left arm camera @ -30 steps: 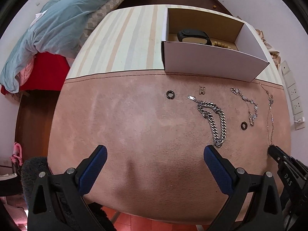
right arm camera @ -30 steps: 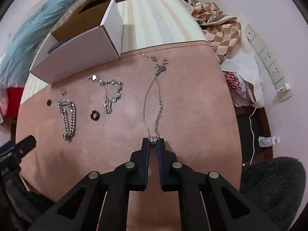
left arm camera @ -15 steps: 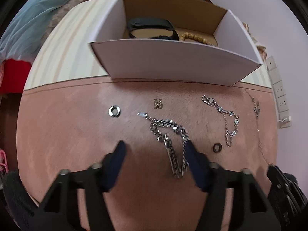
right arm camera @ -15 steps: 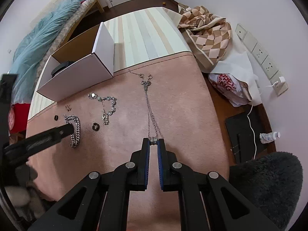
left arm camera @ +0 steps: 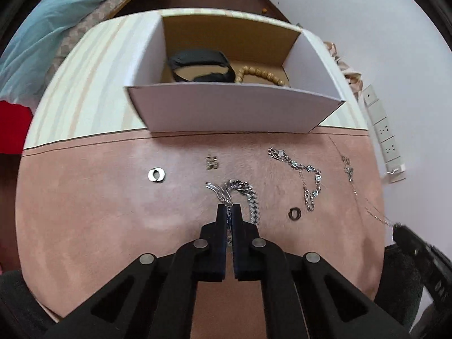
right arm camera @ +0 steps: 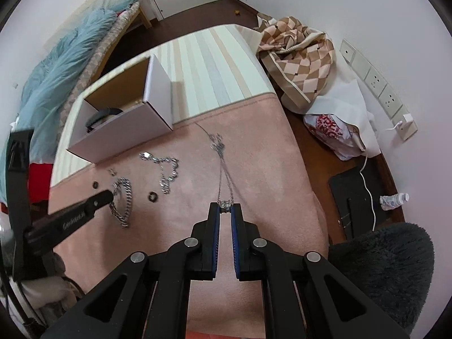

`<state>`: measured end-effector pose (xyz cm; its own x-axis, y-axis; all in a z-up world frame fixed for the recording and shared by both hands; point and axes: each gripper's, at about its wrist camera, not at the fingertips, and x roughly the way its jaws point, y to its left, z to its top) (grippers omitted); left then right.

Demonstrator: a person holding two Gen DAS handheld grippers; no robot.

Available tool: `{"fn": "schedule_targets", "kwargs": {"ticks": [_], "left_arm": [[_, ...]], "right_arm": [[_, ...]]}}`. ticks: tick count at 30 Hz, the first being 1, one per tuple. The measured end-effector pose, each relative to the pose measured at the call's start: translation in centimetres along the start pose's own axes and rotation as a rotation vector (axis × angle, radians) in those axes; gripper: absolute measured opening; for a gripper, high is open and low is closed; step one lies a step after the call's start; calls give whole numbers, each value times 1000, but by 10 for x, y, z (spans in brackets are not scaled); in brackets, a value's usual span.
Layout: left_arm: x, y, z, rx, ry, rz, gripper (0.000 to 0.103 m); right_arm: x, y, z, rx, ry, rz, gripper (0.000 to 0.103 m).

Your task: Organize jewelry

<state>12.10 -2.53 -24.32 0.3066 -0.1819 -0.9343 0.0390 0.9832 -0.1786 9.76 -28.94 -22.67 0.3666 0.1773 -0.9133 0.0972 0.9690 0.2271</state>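
Holding two pieces: my left gripper (left arm camera: 229, 212) is pinched tight on the heavy curb chain (left arm camera: 248, 197), my right gripper (right arm camera: 225, 210) clamped on the thin necklace's (right arm camera: 223, 169) bead. Ahead of both, the white box (left arm camera: 226, 110) holds a black band (left arm camera: 202, 67) and wooden beads (left arm camera: 262, 75). Two rings, a charm and the gem bracelet (left arm camera: 303, 169) remain loose beyond my left fingertips on pink suede cloth (left arm camera: 99, 212). Bedroom; blue duvet far left.

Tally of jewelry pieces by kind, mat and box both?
Rings: 2
Chain bracelets: 2
Necklace: 1
Small clasp-like piece: 1
Bead bracelet: 1, in the box
Black band: 1, in the box
Total: 8
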Motion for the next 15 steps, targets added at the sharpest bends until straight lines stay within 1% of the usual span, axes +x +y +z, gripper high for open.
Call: {"fn": "schedule_targets", "kwargs": {"ticks": [1, 9, 11, 15], "left_arm": [[-5, 3, -4, 0, -8, -4, 0], [-50, 20, -2, -20, -78, -46, 0], [-64, 22, 0, -14, -103, -56, 0], [-81, 19, 13, 2, -139, -86, 0]], "right_arm": [[-2, 2, 1, 0, -3, 9, 8], [-24, 15, 10, -2, -29, 87, 8], [-31, 20, 14, -6, -38, 113, 8], [-45, 34, 22, -42, -71, 131, 8]]}}
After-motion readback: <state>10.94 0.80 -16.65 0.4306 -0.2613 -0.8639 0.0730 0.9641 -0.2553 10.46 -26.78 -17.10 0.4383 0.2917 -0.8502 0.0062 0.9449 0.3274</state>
